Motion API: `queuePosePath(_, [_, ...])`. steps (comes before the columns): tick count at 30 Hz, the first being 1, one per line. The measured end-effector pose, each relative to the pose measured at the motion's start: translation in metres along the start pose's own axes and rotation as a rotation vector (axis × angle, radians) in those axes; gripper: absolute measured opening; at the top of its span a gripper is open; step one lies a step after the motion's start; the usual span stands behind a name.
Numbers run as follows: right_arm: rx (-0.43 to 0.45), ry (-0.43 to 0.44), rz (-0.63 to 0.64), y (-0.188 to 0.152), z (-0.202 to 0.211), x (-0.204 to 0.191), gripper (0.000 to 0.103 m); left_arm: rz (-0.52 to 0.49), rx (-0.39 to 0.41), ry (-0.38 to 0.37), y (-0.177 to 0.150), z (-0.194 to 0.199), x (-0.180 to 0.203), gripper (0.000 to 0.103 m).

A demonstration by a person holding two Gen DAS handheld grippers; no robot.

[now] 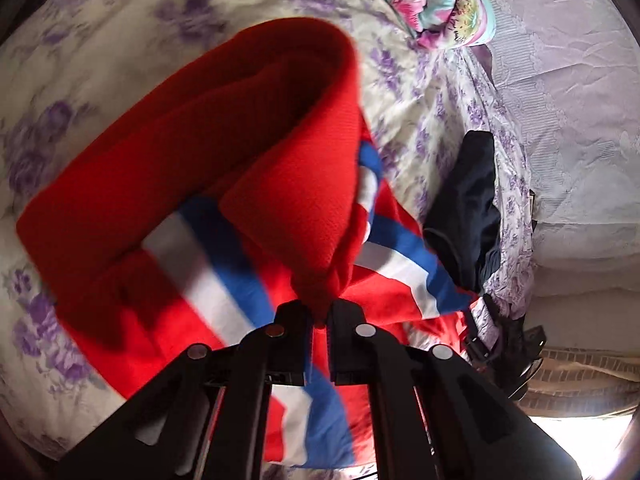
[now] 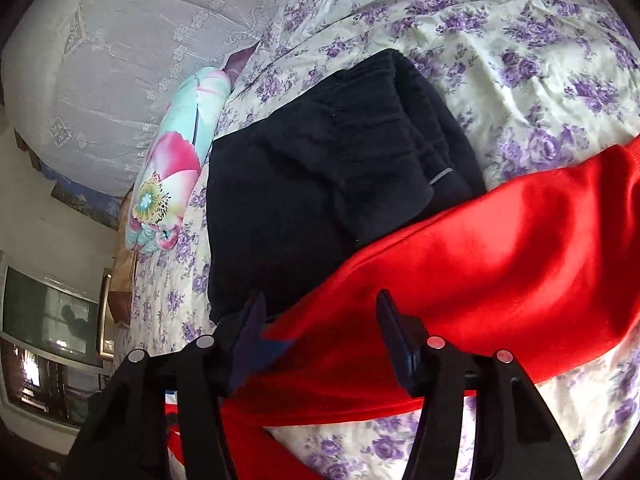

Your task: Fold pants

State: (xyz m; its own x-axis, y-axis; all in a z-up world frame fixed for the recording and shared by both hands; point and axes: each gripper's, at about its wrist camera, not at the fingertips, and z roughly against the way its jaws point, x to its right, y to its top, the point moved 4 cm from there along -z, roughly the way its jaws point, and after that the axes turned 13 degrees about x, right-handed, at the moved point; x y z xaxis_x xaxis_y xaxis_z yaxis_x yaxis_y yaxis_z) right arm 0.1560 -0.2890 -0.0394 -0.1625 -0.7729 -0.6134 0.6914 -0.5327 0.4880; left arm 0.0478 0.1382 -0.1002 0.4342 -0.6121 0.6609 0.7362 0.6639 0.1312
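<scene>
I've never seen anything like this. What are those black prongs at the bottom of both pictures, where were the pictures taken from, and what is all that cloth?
The prongs are fingers of two hand-held grippers; a person holds one in each hand, each carrying a wide-angle camera looking along its fingers. The left hand-held gripper is pinched shut on a bunch of the red pants, which have blue and white stripes. The right hand-held gripper is open above the same pants, holding nothing. Everything lies on a purple-flowered bedspread. Beside the pants sit a dark garment and a rolled flowery blanket.
</scene>
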Motion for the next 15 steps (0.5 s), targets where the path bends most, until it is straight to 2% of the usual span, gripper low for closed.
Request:
queuePosePath(2, [-0.047,0.018,-0.028,-0.004,-0.012,-0.003,0.046,0.018,-0.009,-0.007,-0.003,0.001,-0.009,0.004])
queuePosePath(4, [-0.085,0.012,-0.064,-0.010,-0.024,-0.002,0.033,0.041,-0.011,-0.021,-0.003,0.000,-0.015,0.004])
queuePosePath(6, [-0.088,0.003,-0.081,-0.015,-0.028,0.002,0.011,0.050,-0.005,-0.034,-0.003,0.001,-0.016,0.004])
queuePosePath(9, [-0.049,0.046,-0.077,-0.017,-0.006,0.000,0.006,0.050,0.013,-0.058,0.001,0.007,-0.014,0.004])
queuePosePath(11, [-0.017,0.063,-0.008,-0.018,0.016,-0.008,0.006,0.040,0.026,-0.084,0.007,0.014,-0.009,0.004])
queuePosePath(15, [0.031,0.097,0.128,-0.023,0.067,-0.028,0.006,-0.051,0.054,-0.124,0.019,0.034,0.011,0.004])
